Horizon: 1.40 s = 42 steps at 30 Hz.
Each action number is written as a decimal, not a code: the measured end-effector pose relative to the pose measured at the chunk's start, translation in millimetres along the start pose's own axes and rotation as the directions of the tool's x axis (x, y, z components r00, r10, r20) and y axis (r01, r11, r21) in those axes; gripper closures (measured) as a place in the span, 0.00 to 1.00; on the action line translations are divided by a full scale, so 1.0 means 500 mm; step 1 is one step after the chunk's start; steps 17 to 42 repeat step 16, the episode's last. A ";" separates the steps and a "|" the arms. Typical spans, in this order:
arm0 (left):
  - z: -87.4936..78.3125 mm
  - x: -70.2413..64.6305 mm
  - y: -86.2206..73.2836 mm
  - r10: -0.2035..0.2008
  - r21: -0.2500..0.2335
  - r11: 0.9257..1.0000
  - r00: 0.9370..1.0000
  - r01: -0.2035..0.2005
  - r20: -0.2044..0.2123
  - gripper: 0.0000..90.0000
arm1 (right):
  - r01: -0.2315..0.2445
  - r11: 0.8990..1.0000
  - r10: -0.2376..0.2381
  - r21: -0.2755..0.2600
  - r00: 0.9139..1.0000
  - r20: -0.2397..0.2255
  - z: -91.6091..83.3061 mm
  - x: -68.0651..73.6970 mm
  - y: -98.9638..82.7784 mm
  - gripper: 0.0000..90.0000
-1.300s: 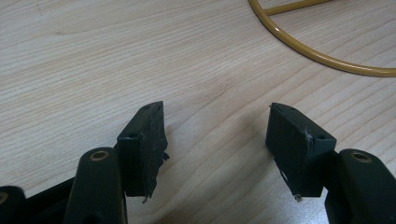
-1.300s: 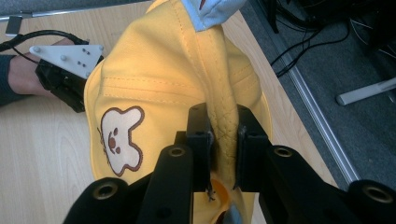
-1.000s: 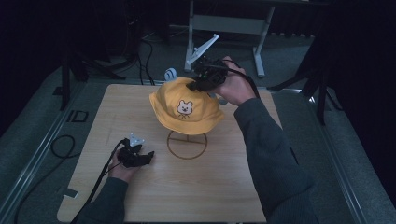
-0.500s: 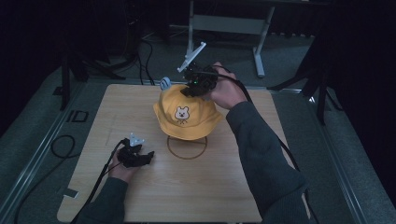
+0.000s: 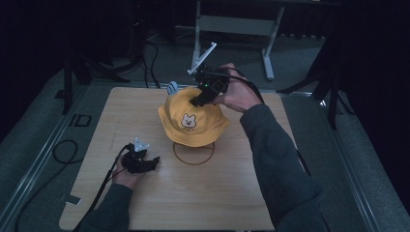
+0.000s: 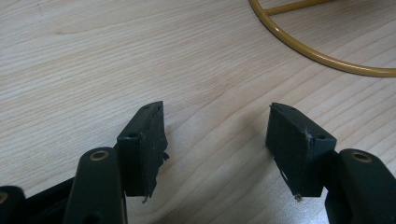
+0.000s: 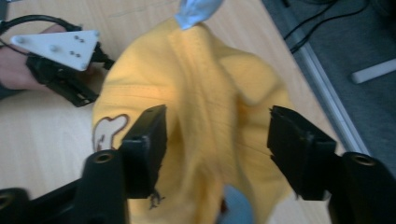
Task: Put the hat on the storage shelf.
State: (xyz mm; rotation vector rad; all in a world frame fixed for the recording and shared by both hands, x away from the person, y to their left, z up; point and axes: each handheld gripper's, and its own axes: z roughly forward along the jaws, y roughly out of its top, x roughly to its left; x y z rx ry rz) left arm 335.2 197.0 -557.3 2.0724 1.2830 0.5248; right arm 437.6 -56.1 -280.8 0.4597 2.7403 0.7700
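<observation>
- You work at a pale wooden table (image 5: 232, 193) in a dark room; a grey metal frame (image 5: 232, 24) stands on the floor beyond it.
- A yellow bucket hat (image 5: 192, 121) with a bear face sits raised above a yellow wire ring base (image 5: 193, 153), near the table's middle.
- Your right gripper (image 5: 205, 89) hovers over the hat's crown, jaws wide apart, holding nothing.
- Your left gripper (image 5: 140, 162) rests low near the ring, jaws spread wide over bare wood.
</observation>
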 end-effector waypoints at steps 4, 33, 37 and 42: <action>0.000 0.000 0.000 0.000 -0.001 1.000 1.000 0.000 -0.001 0.42 | -0.011 0.999 0.012 -0.032 0.999 0.034 -0.025 -0.005 -0.006 0.34; 0.000 0.000 0.000 0.001 0.000 1.000 1.000 -0.001 -0.001 0.42 | -0.041 0.999 0.043 -0.027 0.993 0.112 -0.080 -0.016 -0.080 0.32; 0.000 0.000 0.000 0.001 0.000 1.000 1.000 -0.001 -0.001 0.42 | -0.041 0.999 0.043 -0.027 0.993 0.112 -0.080 -0.016 -0.080 0.32; 0.000 0.000 0.000 0.001 0.000 1.000 1.000 -0.001 -0.001 0.42 | -0.041 0.999 0.043 -0.027 0.993 0.112 -0.080 -0.016 -0.080 0.32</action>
